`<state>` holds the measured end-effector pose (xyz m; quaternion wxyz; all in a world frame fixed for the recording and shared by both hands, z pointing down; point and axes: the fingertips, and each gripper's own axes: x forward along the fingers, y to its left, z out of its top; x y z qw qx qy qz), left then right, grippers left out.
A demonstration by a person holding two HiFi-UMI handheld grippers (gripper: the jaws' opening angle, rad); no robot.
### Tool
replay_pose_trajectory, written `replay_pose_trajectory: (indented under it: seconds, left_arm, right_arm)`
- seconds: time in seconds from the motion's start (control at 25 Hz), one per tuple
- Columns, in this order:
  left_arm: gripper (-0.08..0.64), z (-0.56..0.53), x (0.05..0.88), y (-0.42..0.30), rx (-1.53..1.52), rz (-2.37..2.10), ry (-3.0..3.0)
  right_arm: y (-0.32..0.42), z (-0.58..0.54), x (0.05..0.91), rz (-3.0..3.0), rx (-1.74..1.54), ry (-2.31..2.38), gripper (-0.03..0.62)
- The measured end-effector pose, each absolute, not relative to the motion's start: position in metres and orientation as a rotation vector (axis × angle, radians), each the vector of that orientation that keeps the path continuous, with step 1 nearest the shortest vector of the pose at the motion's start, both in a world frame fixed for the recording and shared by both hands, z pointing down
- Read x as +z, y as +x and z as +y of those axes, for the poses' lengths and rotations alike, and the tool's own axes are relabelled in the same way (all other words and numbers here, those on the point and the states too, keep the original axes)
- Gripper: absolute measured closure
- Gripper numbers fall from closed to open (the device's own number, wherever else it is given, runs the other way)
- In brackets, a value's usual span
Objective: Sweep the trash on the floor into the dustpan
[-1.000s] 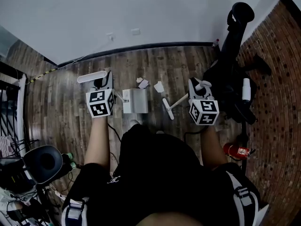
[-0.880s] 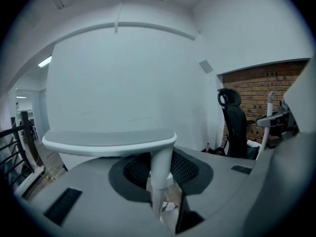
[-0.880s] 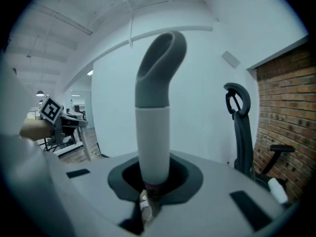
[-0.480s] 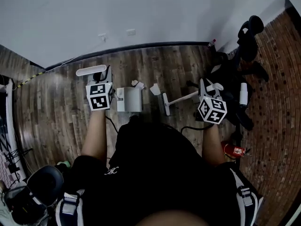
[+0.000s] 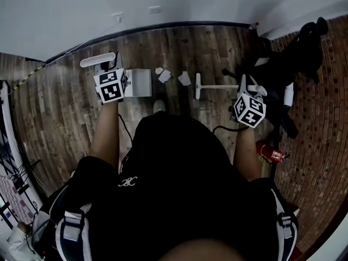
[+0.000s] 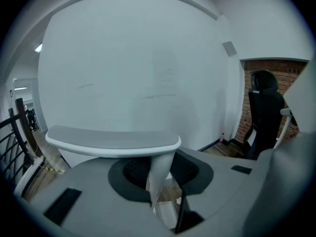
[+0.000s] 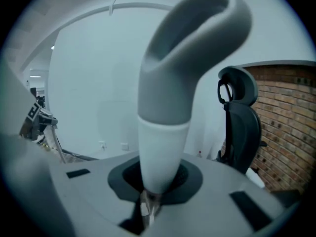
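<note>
My right gripper [image 5: 243, 87] clamped the broom [image 5: 216, 86], my left gripper [image 5: 107, 69] pinched the dustpan [image 5: 138, 82] by its handle, and the paper scraps [image 5: 185, 79] lay between them, just left of the broom's head.

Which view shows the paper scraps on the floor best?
The head view: the paper scraps lie unhidden between dustpan and broom head. In the gripper views the dustpan handle and broom handle fill the frame; no scraps show.
</note>
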<state>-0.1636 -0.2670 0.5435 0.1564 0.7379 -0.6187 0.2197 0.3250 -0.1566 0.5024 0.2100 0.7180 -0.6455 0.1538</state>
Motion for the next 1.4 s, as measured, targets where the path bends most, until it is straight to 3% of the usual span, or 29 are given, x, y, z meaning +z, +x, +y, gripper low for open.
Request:
replay_pose_trajectory:
  seconds: [0.48, 1.4]
  left_arm:
    - [0.453, -0.299, 0.651, -0.214, 0.55, -1.817, 1.801]
    - [0.439, -0.289, 0.665, -0.213, 0.448, -1.69, 1.907]
  right_arm:
    - [0.283, -0.236, 0.579, -1.688, 0.467, 1.925, 0.549]
    - [0.078, -0.347, 0.609, -1.894, 0.716, 1.655, 0.535]
